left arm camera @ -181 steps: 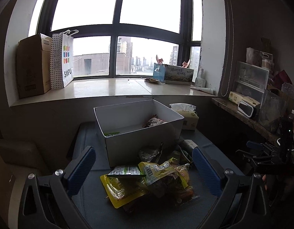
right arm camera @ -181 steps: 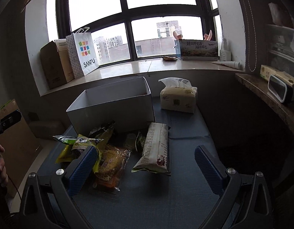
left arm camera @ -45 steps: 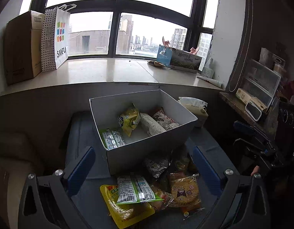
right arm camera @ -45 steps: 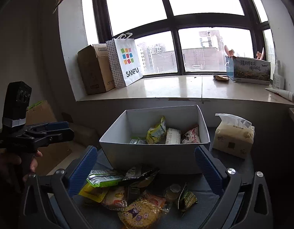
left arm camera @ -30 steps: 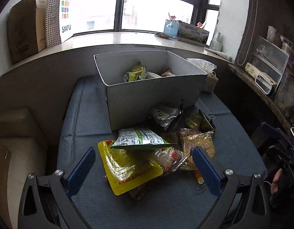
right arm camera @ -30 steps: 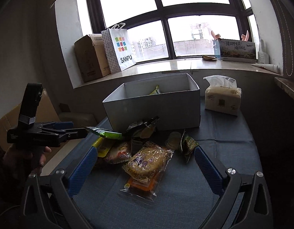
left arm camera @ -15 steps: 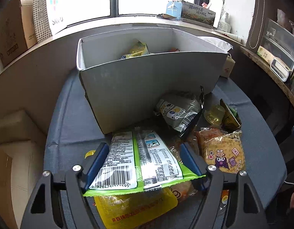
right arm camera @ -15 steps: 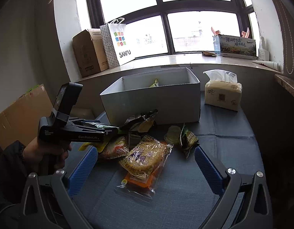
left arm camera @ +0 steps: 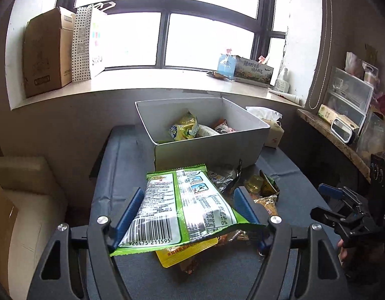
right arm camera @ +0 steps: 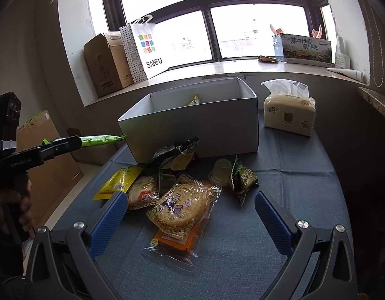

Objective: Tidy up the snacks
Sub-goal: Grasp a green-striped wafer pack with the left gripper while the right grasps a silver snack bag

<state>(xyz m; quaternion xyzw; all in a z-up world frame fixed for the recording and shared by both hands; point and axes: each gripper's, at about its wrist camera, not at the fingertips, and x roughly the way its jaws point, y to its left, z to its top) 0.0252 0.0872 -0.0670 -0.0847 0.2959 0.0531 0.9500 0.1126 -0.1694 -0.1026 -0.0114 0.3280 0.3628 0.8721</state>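
Observation:
My left gripper [left arm camera: 188, 200] is shut on a green and white snack packet [left arm camera: 182, 207] and holds it in the air in front of the white box [left arm camera: 210, 147]; the packet [right arm camera: 100, 140] shows edge-on in the right wrist view. The box [right arm camera: 192, 122] holds several snacks, among them a yellow bag [left arm camera: 183, 128]. Loose snacks lie on the blue cloth: a round biscuit pack [right arm camera: 180, 207], a yellow pouch [right arm camera: 117, 182], a dark green packet [right arm camera: 243, 177], a jelly cup [right arm camera: 222, 168]. My right gripper [right arm camera: 190, 212] is open and empty just above the biscuit pack.
A tissue pack [right arm camera: 288, 110] stands right of the box. The windowsill carries a cardboard box [right arm camera: 106, 62], a SANFU bag [right arm camera: 145, 50] and a printed carton [right arm camera: 306, 47]. A shelf with plastic drawers [left arm camera: 350, 95] is at the right. Cardboard [right arm camera: 42, 155] leans left of the table.
My left gripper has closed on the green packet and lifted it off the pile, rising and pulling back. My right gripper has stayed open over the snacks.

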